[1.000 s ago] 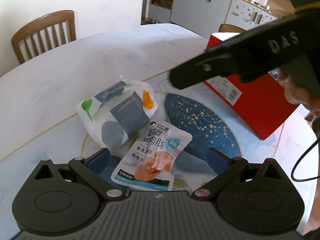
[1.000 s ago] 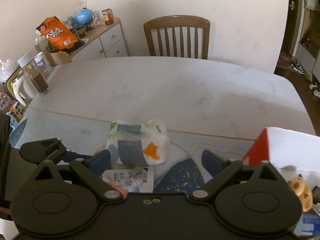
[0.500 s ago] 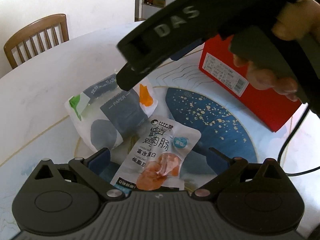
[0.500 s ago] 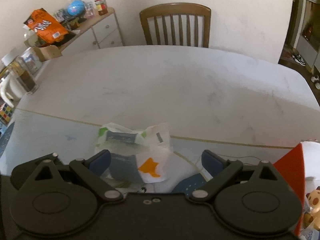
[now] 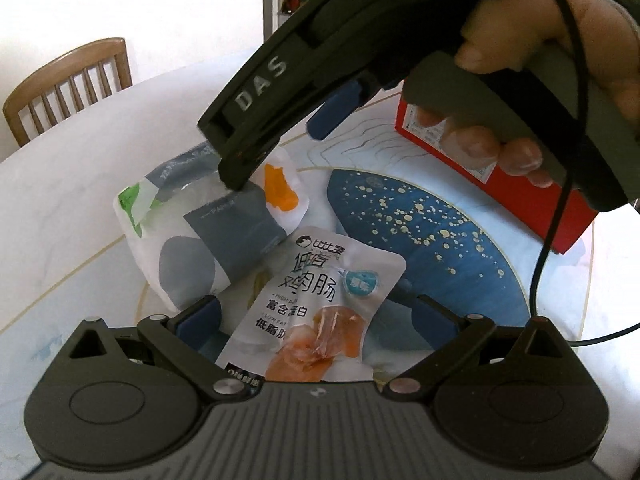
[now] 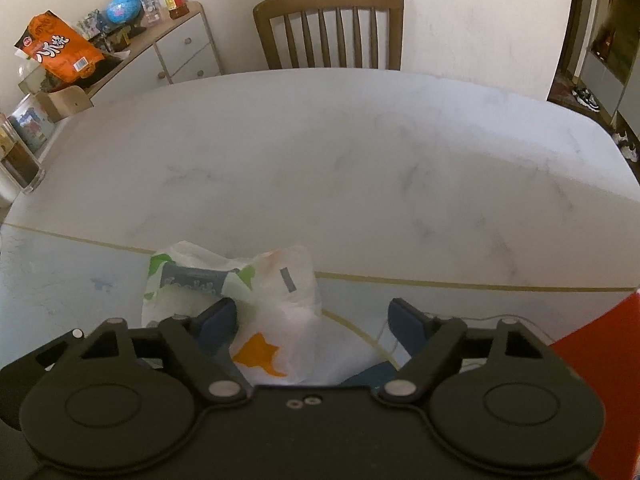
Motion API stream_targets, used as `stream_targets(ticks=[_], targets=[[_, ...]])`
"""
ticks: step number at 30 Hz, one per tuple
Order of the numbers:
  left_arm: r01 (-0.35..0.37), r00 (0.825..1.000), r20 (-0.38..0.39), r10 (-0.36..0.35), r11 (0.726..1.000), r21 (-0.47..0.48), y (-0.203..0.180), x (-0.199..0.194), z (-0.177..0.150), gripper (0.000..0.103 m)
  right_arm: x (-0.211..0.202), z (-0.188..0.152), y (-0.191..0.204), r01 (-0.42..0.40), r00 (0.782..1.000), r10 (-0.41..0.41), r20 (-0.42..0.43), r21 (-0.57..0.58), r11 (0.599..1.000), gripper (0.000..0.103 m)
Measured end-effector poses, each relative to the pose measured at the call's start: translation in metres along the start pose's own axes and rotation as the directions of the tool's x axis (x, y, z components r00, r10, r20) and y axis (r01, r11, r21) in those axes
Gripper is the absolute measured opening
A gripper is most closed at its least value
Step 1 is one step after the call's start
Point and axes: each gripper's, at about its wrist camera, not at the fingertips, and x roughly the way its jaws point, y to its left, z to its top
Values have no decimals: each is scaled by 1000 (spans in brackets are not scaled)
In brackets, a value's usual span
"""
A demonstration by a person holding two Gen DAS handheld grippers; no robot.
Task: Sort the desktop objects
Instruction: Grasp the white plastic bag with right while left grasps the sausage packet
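Note:
A white tissue pack with grey, green and orange patches lies on the patterned mat. A white snack pouch with Chinese print and an orange picture lies in front of it, partly leaning on it. My left gripper is open, its jaws on either side of the pouch's near end. My right gripper is open and straddles the tissue pack from above; in the left wrist view its black body hangs over the pack.
A red box stands on the mat to the right; its corner shows in the right wrist view. A wooden chair stands at the table's far side. A sideboard with clutter is at far left.
My right gripper has come down and forward over the tissue pack, which now sits between its jaws. My left gripper has edged closer to the snack pouch.

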Motion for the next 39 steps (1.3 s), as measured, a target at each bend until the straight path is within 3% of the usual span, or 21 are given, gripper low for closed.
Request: stream_targets(ticks=[12, 14, 18, 20, 31, 39], targets=[[-43, 999, 17, 42, 999, 31, -8, 1, -4, 96, 11, 0, 2, -32, 999, 32, -24, 9, 999, 62], [-42, 999, 24, 41, 999, 34, -10, -1, -4, 89, 11, -1, 3, -39, 999, 39, -27, 10, 999, 53], [-37, 999, 34, 35, 998, 42, -12, -4, -5, 79, 8, -1, 5, -51, 998, 51, -23, -4, 999, 45], [-40, 998, 41, 38, 998, 39, -13, -5, -4, 66, 7, -1, 7, -54, 998, 54, -23, -9, 998, 40], [-34, 998, 50, 34, 999, -4, -11, -10, -4, 61, -7, -2, 8, -38, 999, 39, 13, -12, 999, 25], [-36, 998, 49, 37, 999, -23, -13, -17, -7, 59, -23, -1, 7, -55, 998, 55, 39, 14, 998, 24]])
